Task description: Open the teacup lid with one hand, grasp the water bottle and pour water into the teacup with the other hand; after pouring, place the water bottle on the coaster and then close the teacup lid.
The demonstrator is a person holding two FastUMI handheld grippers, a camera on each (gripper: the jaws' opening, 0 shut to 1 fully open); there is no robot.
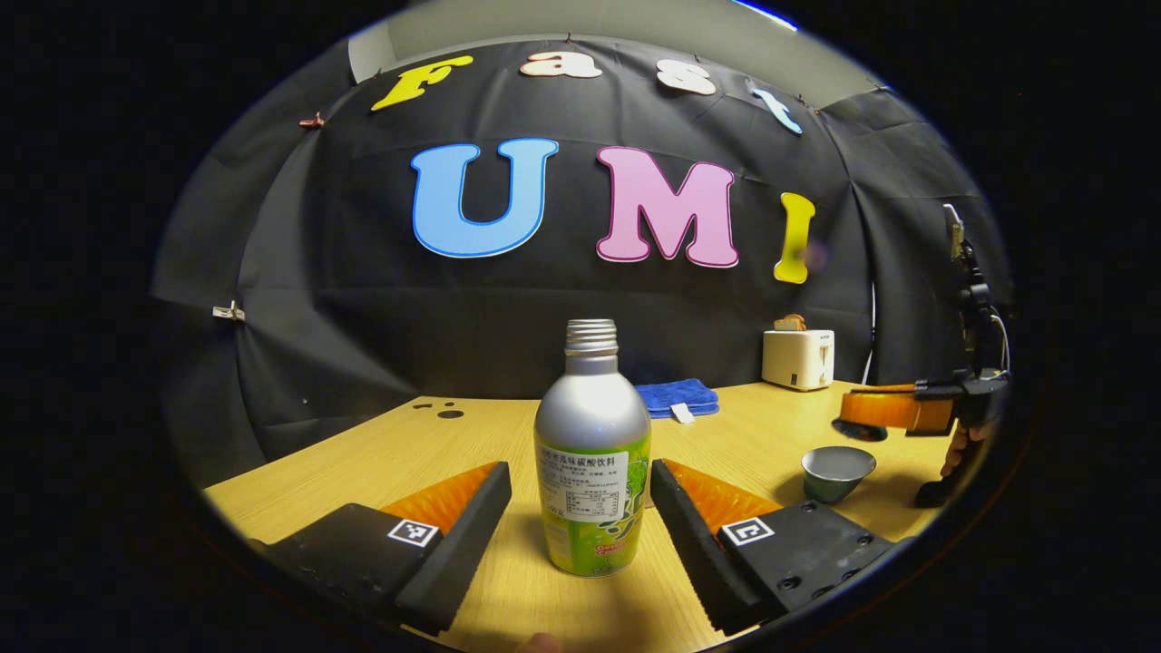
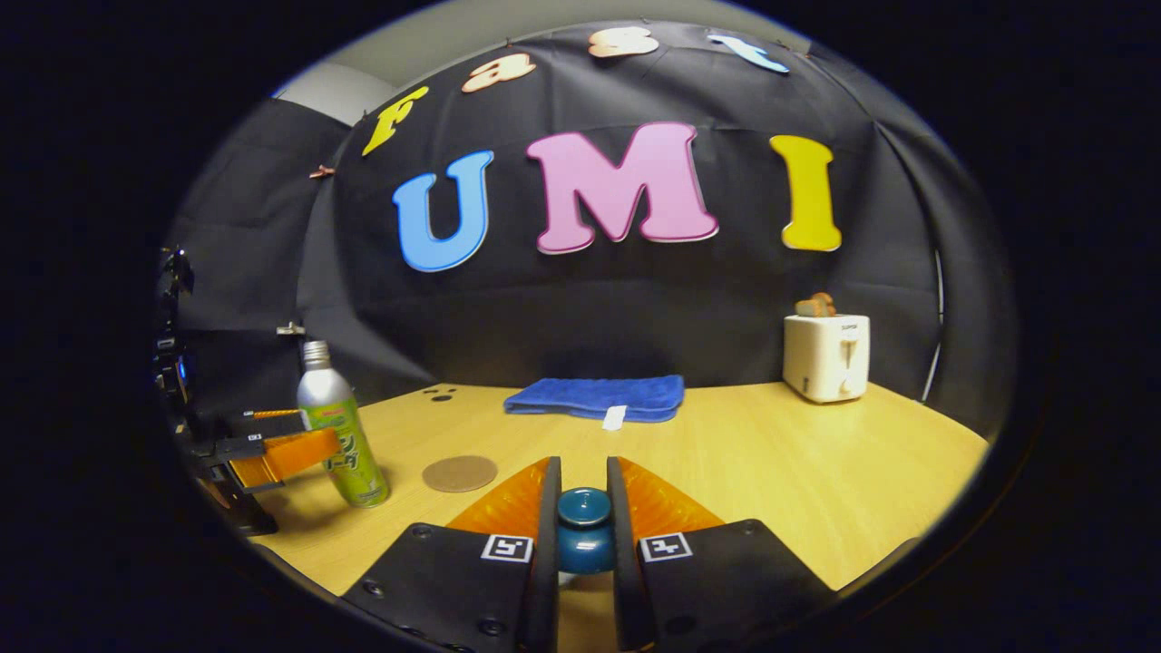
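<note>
My left hand-held gripper (image 1: 580, 517) sits released around the upright water bottle (image 1: 591, 453) on the bench (image 1: 780, 435), my right hand-held gripper (image 2: 582, 517) grasping the teacup lid (image 2: 583, 531) aloft, teacup (image 1: 836, 472) uncovered.

I see a silver water bottle (image 1: 591, 453) with a green and white label at centre of the left gripper view, flanked by my left gripper (image 1: 580, 526), black with orange ribbing and black-and-white square markers. At right, a grey-blue teacup (image 1: 836, 472). Lower centre of the right gripper view, a dark blue lid (image 2: 583, 535); beyond, a tan coaster (image 2: 460, 472), blue towel (image 2: 599, 397), cream toaster (image 2: 825, 357), pale wood table (image 2: 816, 472).
</note>
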